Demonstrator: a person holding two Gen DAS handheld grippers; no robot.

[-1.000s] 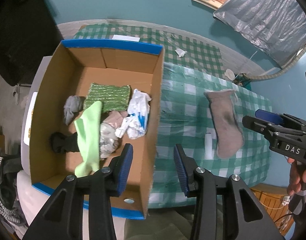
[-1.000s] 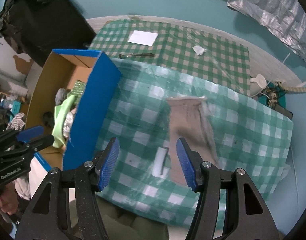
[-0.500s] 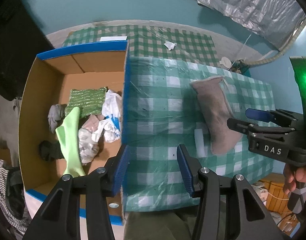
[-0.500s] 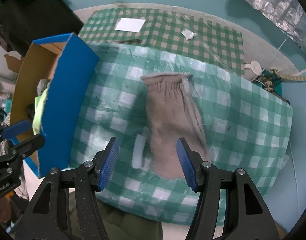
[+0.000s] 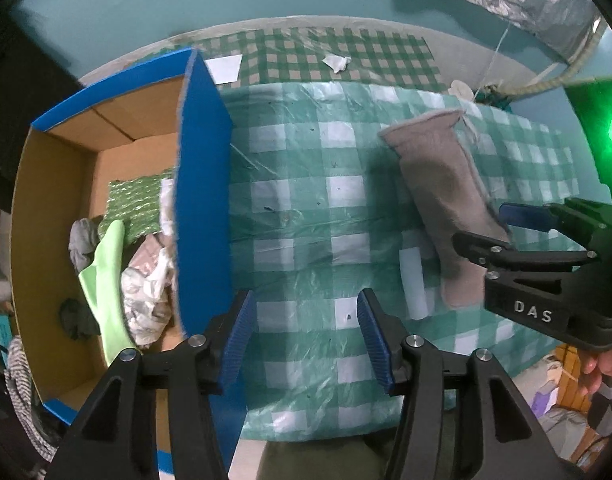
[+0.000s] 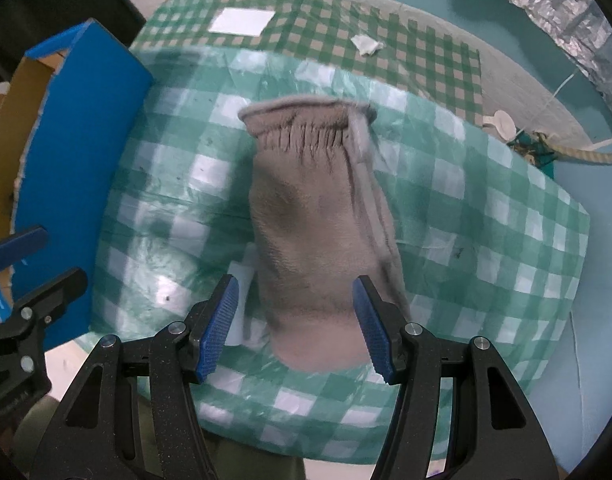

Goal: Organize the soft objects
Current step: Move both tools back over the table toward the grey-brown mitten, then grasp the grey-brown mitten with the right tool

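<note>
My right gripper (image 6: pixel 296 322) is spread above the grey sock (image 6: pixel 318 236) at frame centre; I'd sink straight, pinching its toe. My left gripper (image 5: pixel 304 330), just been opening, holds nothing beside the box (image 5: pixel 204 184).

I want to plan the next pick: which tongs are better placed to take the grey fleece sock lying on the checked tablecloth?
Right tongs: open, straddling the grey fleece sock. Left tongs are over bare green checked tablecloth.

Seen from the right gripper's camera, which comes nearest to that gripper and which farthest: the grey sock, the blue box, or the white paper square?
1. Grey sock, toe between the open right gripper's fingers.
2. Blue box, off to the left.
3. White paper square, at the table's far end.
</note>
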